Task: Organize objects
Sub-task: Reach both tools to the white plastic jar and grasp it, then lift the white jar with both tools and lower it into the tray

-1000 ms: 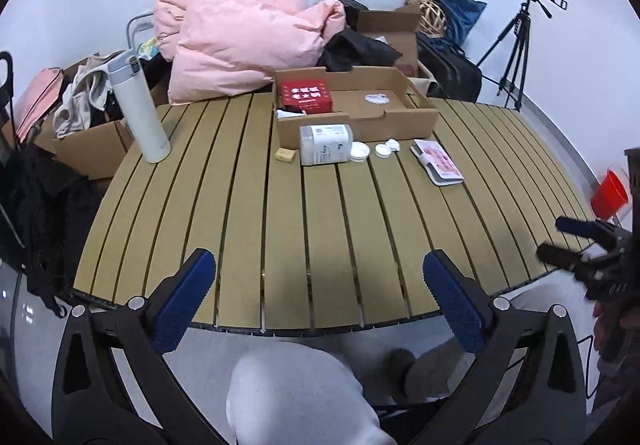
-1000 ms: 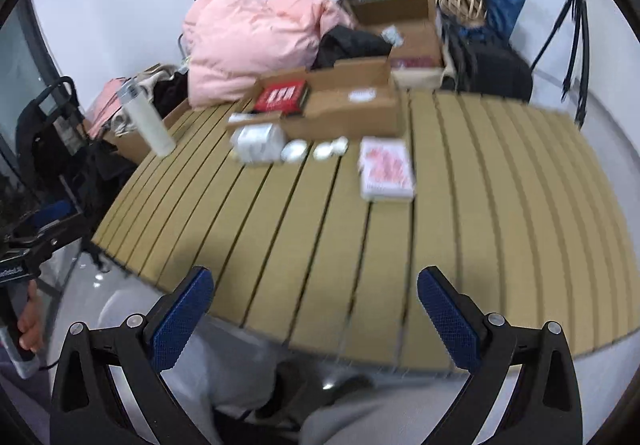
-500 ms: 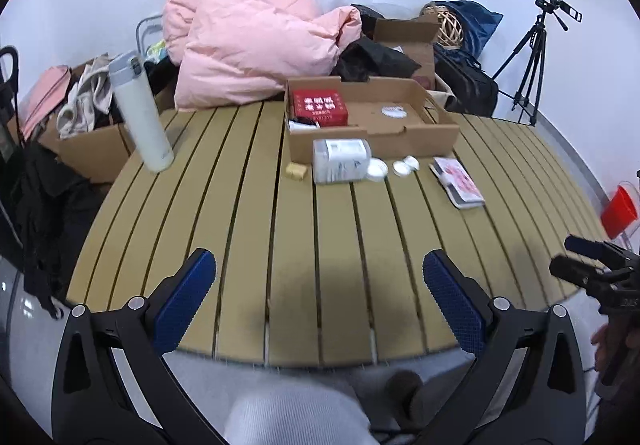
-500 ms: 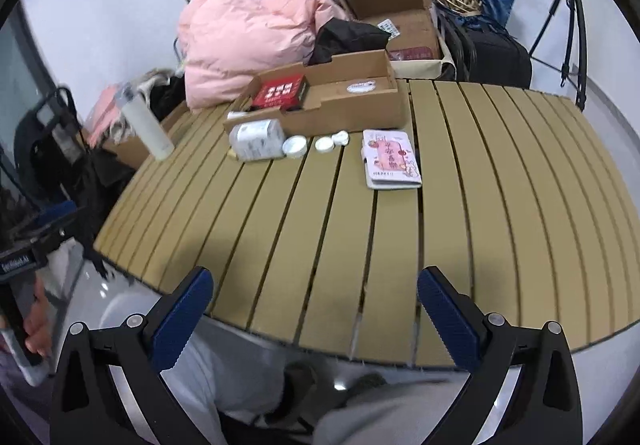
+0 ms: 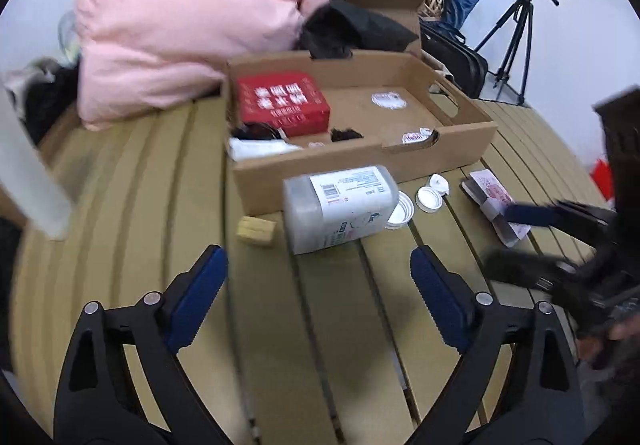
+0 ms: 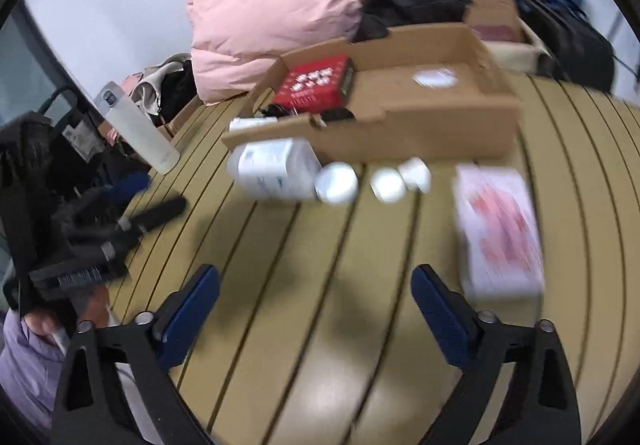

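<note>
Toward the far edge of the slatted surface [image 5: 120,173] sits a cardboard tray [image 5: 460,143]; a plastic jar [image 5: 340,205] lies just before it, beside loose lids [image 5: 428,199]. Both grippers, left [image 5: 318,285] and right [image 6: 316,299], have fingers wide, just been narrowing, nothing between. A hasty grab could roll the jar or scatter lids.

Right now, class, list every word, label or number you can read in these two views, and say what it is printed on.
None can be quoted for certain.
Red box: white characters, too blurred to read.
Bottle: barcode and small print, too small.
Round sticker in the tray: blurred.
Sticker on the tray's front wall: red print, unreadable.
Pink booklet: blurred.
</note>
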Tool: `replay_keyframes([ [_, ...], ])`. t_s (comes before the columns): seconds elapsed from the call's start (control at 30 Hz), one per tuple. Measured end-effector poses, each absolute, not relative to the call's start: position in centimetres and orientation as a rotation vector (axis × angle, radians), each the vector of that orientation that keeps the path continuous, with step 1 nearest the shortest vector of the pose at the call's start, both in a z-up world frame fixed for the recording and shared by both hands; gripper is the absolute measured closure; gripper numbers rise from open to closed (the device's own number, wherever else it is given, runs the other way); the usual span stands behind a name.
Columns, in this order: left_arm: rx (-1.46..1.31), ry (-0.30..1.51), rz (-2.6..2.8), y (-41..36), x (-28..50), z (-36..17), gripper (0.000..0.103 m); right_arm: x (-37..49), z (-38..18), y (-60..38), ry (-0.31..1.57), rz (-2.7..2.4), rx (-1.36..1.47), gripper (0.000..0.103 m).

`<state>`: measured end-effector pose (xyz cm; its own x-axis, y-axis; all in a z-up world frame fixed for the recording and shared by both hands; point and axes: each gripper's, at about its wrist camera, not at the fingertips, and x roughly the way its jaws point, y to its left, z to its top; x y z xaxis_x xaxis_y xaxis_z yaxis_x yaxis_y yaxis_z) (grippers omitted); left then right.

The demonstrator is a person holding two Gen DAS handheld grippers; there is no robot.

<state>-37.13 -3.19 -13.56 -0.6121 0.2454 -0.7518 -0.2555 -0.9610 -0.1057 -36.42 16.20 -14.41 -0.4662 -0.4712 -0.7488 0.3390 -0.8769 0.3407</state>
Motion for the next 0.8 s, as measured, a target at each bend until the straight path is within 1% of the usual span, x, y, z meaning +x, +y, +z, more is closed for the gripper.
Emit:
replay_keyframes([
  [0.03,-1.204,-0.007,2.584,-3.5,-37.8,-14.3,0.017,-37.7,-14.8,15.3,-0.175,-2.349,1.227,0.008],
  [0.07,-1.203,-0.015,2.578,-3.6,-38.1,-14.6,0.022,-38.7,-15.2,14.7,-0.156,-2.355,1.213,0.015],
  [0.1,-1.201,-0.024,2.562,-3.8,-38.5,-15.0,0.023,-39.7,-15.8,14.0,-0.145,-2.345,1.206,0.026],
  [0.13,-1.195,-0.051,2.53,-4.0,-38.8,-15.4,0.023,-40.6,-16.3,13.5,-0.14,-2.331,1.202,0.031],
  [0.17,-1.187,-0.086,2.498,-4.3,-39.0,-15.7,0.023,-41.5,-17.0,13.0,-0.139,-2.323,1.191,0.039],
  [0.2,-1.179,-0.11,2.484,-4.5,-39.1,-16.0,0.024,-42.1,-17.5,12.7,-0.144,-2.309,1.17,0.041],
  [0.23,-1.157,-0.122,2.476,-4.6,-39.2,-16.3,0.026,-42.5,-17.8,12.6,-0.163,-2.291,1.14,0.041],
  [0.3,-1.127,-0.127,2.464,-4.4,-39.4,-16.4,0.042,-42.9,-18.3,12.5,-0.184,-2.268,1.097,0.043],
  [0.33,-1.112,-0.132,2.451,-4.3,-39.5,-16.5,0.062,-43.2,-18.5,12.3,-0.184,-2.255,1.083,0.044],
  [0.37,-1.108,-0.126,2.455,-4.0,-39.7,-16.7,0.073,-43.3,-18.7,12.2,-0.185,-2.243,1.071,0.048],
  [0.4,-1.1,-0.112,2.488,-3.9,-39.7,-16.7,0.077,-43.4,-18.7,12.1,-0.186,-2.238,1.055,0.057],
  [0.5,-1.086,-0.112,2.528,-3.9,-39.5,-16.5,0.081,-43.4,-18.4,11.8,-0.161,-2.253,1.025,0.065],
  [0.53,-1.085,-0.129,2.524,-4.1,-39.1,-16.1,0.085,-43.4,-18.3,11.9,-0.175,-2.253,1.019,0.068],
  [0.57,-1.079,-0.15,2.51,-4.3,-38.7,-15.5,0.086,-43.4,-18.2,12.1,-0.198,-2.246,1.015,0.073],
  [0.6,-1.064,-0.171,2.502,-4.5,-37.9,-14.6,0.087,-43.3,-18.0,12.4,-0.211,-2.245,1.017,0.076],
  [0.63,-1.039,-0.182,2.496,-4.6,-37.1,-13.7,0.089,-43.0,-17.4,12.7,-0.216,-2.245,1.01,0.077],
  [0.7,-1.0,-0.188,2.495,-4.3,-35.8,-12.4,0.089,-41.7,-15.9,12.9,-0.195,-2.243,0.979,0.078],
  [0.8,-0.972,-0.146,2.51,-2.7,-34.3,-10.6,0.089,-39.4,-13.6,13.4,-0.165,-2.265,0.966,0.079],
])
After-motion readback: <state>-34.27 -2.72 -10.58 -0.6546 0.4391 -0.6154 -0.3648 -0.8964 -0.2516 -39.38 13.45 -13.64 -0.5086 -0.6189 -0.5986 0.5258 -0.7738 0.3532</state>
